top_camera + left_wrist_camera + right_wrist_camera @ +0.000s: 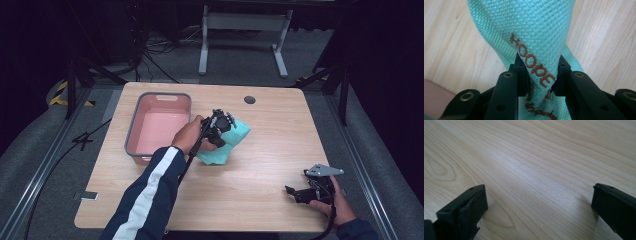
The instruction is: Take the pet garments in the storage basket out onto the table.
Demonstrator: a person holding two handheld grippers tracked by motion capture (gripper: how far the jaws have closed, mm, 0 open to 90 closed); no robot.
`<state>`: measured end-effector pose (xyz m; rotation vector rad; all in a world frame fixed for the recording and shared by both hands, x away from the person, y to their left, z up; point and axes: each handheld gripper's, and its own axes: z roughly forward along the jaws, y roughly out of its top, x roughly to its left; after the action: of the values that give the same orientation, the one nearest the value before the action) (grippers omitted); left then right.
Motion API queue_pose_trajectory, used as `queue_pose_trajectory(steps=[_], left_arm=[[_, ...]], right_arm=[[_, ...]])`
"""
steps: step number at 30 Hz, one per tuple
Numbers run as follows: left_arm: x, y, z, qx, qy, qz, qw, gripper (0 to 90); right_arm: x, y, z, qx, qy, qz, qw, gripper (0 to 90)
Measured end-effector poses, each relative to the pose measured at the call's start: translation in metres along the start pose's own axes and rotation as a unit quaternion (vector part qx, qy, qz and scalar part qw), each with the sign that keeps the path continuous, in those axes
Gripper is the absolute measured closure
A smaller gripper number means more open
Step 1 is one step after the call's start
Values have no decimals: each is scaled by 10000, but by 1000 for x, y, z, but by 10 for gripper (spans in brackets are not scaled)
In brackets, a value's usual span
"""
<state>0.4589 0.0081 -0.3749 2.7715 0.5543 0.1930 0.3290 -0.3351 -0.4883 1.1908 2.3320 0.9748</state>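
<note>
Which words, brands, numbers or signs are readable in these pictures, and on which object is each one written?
"HOOPE": brown stitched letters on the green cloth, running down between the shut jaws of the left gripper.
A second line of brown script lower on the same cloth, near the bottom edge of the left gripper view: partly hidden and too blurred to read.
Nothing readable on the pink tub or the table.

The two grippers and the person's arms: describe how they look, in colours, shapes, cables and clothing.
The left gripper is black, with blocky jaws bearing round brass-coloured bolt holes, and a black cable trails along the arm. The left sleeve is dark navy with a broad white stripe. The right gripper is also black, topped by a grey three-cornered plate, with a black cable at the wrist. The right cuff is dark navy.
</note>
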Motion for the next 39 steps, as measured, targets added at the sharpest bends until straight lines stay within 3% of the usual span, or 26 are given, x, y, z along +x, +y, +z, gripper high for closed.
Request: queue_pose_trajectory(steps=[10,18,23,30,39], left_arm=[[2,-1,27,224,-165,-181,9994,694],[1,-2,33,324,-145,-167,9992,592],[0,-2,30,218,-72,-226,9995,510],[-1,-3,25,207,-17,-159,9997,455],[-7,-8,8,-46,163,-116,9998,367]], right_arm=[[0,0,0,0,4,-7,10000,7],[0,0,0,0,4,-7,10000,7],[0,0,0,0,5,-4,10000,7],[0,0,0,0,5,-4,10000,7],[0,0,0,1,5,-4,10000,7]])
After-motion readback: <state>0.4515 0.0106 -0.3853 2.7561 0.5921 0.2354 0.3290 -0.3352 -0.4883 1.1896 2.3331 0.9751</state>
